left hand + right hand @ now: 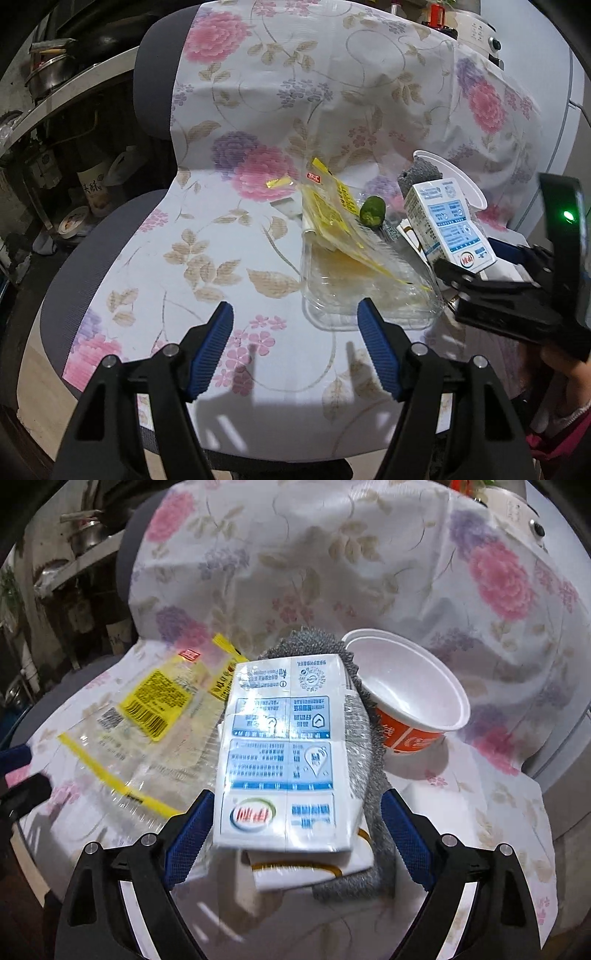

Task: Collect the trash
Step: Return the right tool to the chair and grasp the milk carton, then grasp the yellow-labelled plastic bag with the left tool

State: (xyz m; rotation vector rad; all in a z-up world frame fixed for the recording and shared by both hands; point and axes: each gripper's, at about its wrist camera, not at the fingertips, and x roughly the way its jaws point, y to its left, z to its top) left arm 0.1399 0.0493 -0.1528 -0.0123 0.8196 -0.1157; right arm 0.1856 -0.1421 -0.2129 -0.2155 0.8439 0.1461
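Observation:
Trash lies on a chair covered with a floral cloth (pixel 236 229). A white and blue milk carton (pixel 284 753) lies between the open jaws of my right gripper (pixel 299 823); the left pad (pixel 192 830) touches it, the right pad stands apart. The carton (pixel 447 225) and the right gripper (pixel 491 291) also show in the left wrist view. My left gripper (pixel 295 325) is open and empty, just in front of a clear plastic tray (pixel 362 288) with a yellow-printed wrapper (pixel 332 206). A green lime (pixel 373 214) lies behind it.
A grey steel scourer (pixel 365 760) lies under the carton. An orange and white paper bowl (pixel 410 698) lies tilted behind it. White paper (pixel 295 875) lies below the carton. Shelves with pots (pixel 48 74) stand at the left. A white appliance (pixel 480 33) is at the back right.

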